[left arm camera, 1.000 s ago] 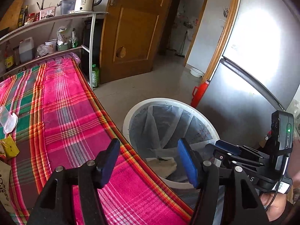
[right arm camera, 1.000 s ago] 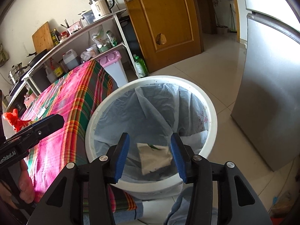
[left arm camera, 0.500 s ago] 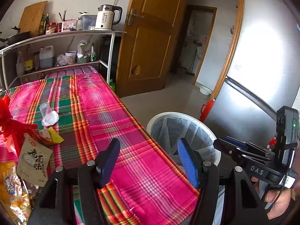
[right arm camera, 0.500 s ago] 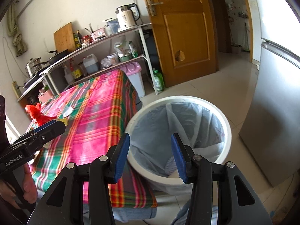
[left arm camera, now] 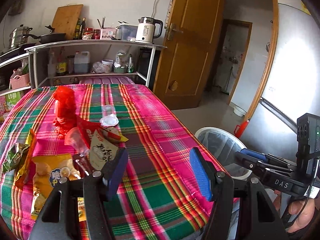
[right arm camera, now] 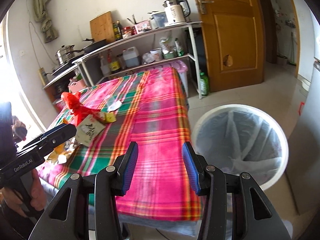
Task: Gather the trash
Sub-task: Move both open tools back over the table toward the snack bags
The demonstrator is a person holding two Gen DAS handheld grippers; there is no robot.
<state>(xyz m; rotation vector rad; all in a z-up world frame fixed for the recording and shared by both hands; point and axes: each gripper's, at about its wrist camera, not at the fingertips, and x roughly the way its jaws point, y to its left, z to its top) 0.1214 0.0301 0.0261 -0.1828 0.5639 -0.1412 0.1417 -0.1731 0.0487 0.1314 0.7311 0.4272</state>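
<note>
Both views have swung off the bin (right arm camera: pixel 240 140) and back onto the table, both tools spread, nothing pinched.
Trash pile (left arm camera: pixel 80 140) is heaped far left; wrappers could easily get knocked off by the left gripper (left arm camera: pixel 158 172), while the right gripper (right arm camera: pixel 160 166) is kept right, near the bin.

We see bright daylight, blown out at the left window (right arm camera: pixel 8 64), glare on the tall steel fridge (left arm camera: pixel 290 70), motion-blurred plaid cloth (right arm camera: pixel 160 160), bent, dark fisheye corners.

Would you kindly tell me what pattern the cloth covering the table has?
A plaid of pink, green and orange stripes; the tablecloth shows best in the left wrist view.
</note>
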